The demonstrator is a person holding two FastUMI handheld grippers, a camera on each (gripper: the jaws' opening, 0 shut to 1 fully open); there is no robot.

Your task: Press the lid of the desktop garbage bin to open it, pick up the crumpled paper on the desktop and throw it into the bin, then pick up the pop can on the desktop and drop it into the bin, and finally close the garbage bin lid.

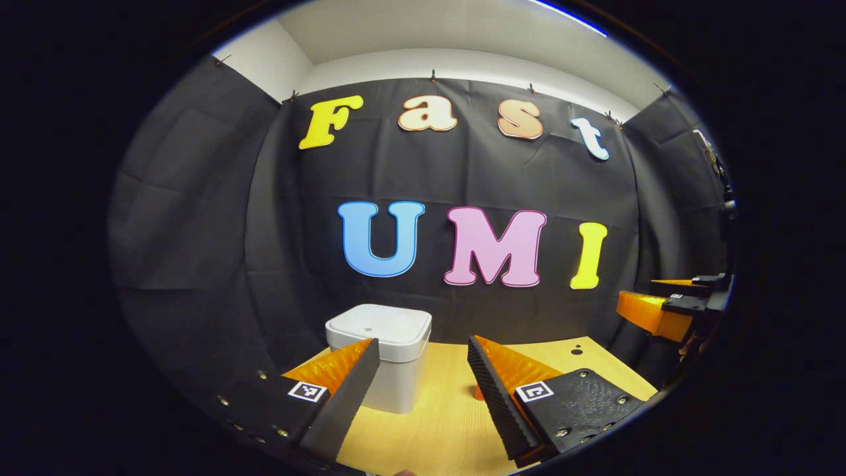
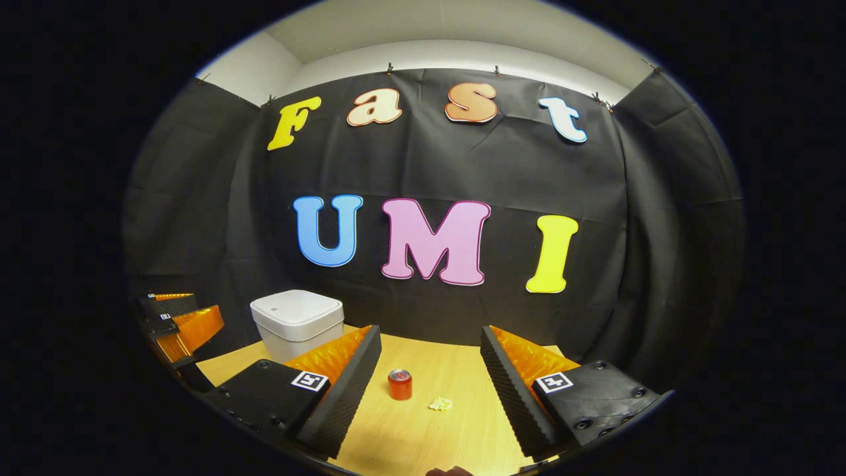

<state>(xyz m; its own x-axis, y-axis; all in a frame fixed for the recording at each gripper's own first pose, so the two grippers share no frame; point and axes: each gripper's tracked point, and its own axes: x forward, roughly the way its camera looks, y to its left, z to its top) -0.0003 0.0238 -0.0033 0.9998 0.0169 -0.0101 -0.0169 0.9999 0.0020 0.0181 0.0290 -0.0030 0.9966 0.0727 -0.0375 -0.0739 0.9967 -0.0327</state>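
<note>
On the pale wooden desk (image 2: 423, 436) stood one white bin (image 1: 386, 350) with its lid (image 1: 380, 325) shut and flat, set toward the back by the black cloth wall. In the left gripper view the bin lay straight ahead and a little left of the left gripper (image 1: 423, 390), partly behind its left finger, near but not touching. That gripper's jaws stood wide, with nothing between them. In the right gripper view the same bin sat well off to the left, so the left gripper looked the nearer one for pressing the lid, a push that would have to come down from above onto the flat top.

One red can (image 2: 399, 384) stood upright on the desk, its long axis vertical, ahead of the right gripper (image 2: 429, 393) and slightly left of the middle of its gap. One small wad of crumpled paper (image 2: 441, 403) lay just beside the can, to its right, apart from it. The right gripper's jaws were also wide and empty. By my reading, nothing of the task had been done.
</note>
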